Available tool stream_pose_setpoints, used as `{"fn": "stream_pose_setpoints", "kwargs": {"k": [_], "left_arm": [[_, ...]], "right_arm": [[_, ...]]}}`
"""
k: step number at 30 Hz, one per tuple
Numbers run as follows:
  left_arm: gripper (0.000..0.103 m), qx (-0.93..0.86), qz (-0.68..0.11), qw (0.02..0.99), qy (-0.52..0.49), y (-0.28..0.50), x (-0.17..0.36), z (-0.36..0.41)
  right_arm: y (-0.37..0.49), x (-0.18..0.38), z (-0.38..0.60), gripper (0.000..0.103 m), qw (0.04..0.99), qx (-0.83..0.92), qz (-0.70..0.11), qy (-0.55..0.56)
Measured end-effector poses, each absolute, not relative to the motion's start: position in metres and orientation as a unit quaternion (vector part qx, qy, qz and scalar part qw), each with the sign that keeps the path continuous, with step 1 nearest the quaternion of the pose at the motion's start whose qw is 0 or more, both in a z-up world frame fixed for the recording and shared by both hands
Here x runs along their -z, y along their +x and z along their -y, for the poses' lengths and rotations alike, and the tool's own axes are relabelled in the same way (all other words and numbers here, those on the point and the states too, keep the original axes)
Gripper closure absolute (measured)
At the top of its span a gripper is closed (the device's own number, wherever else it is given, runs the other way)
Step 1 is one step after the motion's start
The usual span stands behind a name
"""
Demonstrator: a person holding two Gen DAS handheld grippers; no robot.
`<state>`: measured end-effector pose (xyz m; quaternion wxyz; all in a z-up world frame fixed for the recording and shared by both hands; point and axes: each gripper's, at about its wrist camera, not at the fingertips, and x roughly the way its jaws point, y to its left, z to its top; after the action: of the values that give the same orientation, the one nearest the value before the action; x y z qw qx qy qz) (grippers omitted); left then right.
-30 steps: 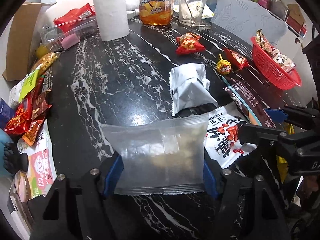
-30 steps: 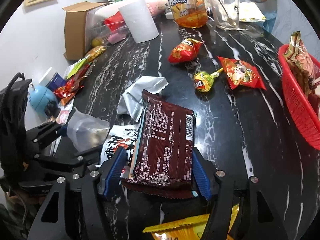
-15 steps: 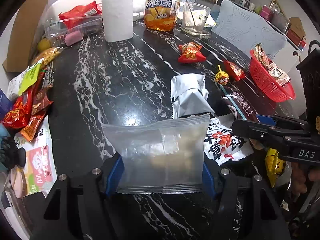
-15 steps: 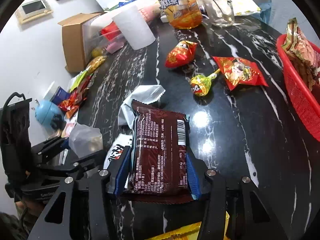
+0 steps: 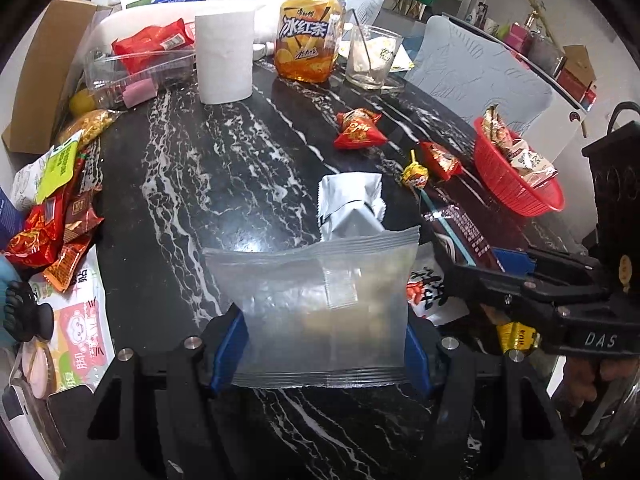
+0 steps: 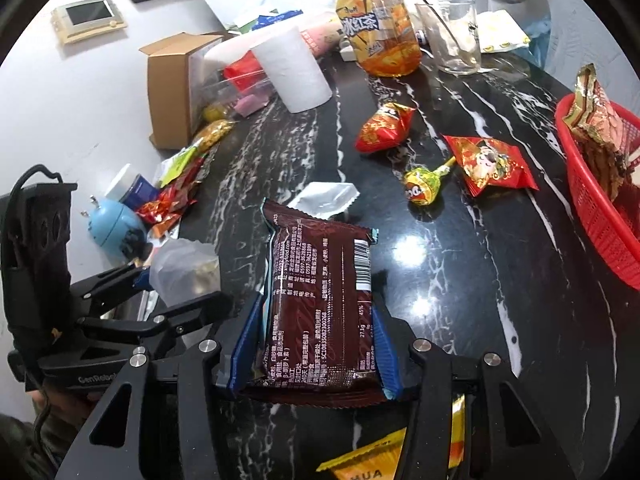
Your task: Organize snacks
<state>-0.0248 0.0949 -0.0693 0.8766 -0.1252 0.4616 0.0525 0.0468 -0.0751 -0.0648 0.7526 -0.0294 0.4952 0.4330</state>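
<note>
At the right edge of the black marble worktop (image 5: pixel 224 184), a red basket (image 5: pixel 516 188) holds several snack packets. Behind, a clear tray (image 5: pixel 136 68) contains a red packet. Left hand-held gripper (image 5: pixel 324 344) grasps a clear snack bag (image 5: pixel 320 304) by its sides; right hand-held gripper (image 6: pixel 316 352) is clamped on a brown snack pack (image 6: pixel 320 304), above the worktop.

Glossy marble-look table (image 5: pixel 248 184), clear plastic packet (image 5: pixel 324 308), perhaps foil pouch (image 5: pixel 350 208)
</note>
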Motion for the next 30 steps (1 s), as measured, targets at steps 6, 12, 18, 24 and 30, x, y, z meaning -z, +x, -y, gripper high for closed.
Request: {"fn": "stream_pose_setpoints", "kwargs": {"k": [6,12,18,24,30], "left_arm": [[0.037,-0.035,-0.454,0.882,-0.122,-0.024,0.06,-0.086],[0.037,-0.009,-0.445,0.889,-0.11,-0.021,0.051,-0.068],[0.037,0.025,-0.429,0.898,-0.092,-0.013,0.037,-0.045],[0.037,0.072,-0.419,0.902,-0.074,-0.003,0.025,-0.016],[0.037,0.119,-0.406,0.905,-0.052,0.009,0.011,0.018]], "right_arm": [[0.039,0.055,0.083,0.052,0.76,-0.433,-0.485,-0.029],[0.032,0.047,0.098,0.052,0.772,-0.424,-0.474,-0.02],[0.026,0.03,0.122,0.052,0.795,-0.405,-0.452,-0.016],[0.022,0.011,0.153,0.052,0.82,-0.378,-0.429,-0.008],[0.019,-0.001,0.183,0.052,0.84,-0.352,-0.414,0.0]]}}
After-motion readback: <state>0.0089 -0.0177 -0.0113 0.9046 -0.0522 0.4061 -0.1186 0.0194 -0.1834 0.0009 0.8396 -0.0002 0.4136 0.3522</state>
